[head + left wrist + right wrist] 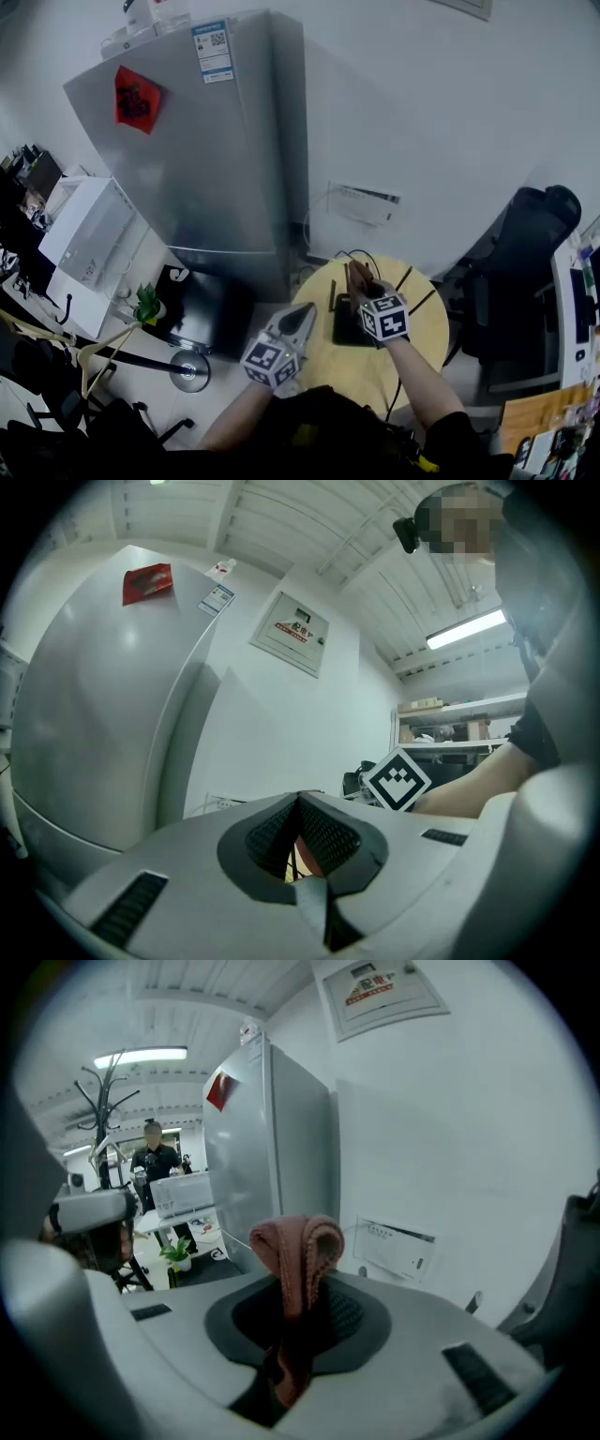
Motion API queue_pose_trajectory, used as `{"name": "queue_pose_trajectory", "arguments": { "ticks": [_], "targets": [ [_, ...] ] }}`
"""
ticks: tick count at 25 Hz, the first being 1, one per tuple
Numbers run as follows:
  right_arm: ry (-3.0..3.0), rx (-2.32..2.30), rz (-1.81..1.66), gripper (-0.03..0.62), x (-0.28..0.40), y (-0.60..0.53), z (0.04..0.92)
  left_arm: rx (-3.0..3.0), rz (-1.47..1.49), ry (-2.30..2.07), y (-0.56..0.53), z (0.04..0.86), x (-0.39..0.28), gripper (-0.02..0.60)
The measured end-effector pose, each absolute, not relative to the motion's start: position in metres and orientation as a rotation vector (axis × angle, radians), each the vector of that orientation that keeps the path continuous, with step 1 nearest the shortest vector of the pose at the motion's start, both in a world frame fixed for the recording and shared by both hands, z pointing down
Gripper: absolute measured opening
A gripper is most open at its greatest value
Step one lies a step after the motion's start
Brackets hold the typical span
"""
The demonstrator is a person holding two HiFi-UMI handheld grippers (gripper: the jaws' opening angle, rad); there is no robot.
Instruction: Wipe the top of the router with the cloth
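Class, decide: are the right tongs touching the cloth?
Touching. The right gripper view shows the right tongs shut on the cloth, which sticks out past their tips.

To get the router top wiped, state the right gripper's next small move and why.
Probably lower the right gripper so the reddish-brown knitted cloth pinched in its jaws presses on top of the flat black router, then sweep. The cloth juts past the jaws, apparently over the router.
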State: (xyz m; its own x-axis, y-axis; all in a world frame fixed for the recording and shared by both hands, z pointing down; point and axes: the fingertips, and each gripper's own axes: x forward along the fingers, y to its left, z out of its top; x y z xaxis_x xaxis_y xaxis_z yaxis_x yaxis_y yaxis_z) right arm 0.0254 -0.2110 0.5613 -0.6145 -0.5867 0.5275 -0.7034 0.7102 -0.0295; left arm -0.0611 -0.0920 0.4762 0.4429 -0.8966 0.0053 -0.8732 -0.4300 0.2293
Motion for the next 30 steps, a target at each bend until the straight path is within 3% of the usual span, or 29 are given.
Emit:
{"name": "queue_pose_trajectory", "arguments": {
  "ticks": [13,23,30],
  "targets": [
    [-2.04,0.992,0.313,0.061,0.085,-0.195,0.677,2.53,-0.161,-1.507,-0.095,0.477,-0.047,0.002],
    [-1.885,0.993,0.395,0.061,0.066,-0.211,0.72,2.486,-0.068,-1.464,-0.117,0.506,-0.087,0.002],
    [-1.714,0.973,0.222,0.061,0.083,-0.23,0.713,2.489,-0.044,-1.4,-0.136,0.522,-0.085,0.002]
  ]
}}
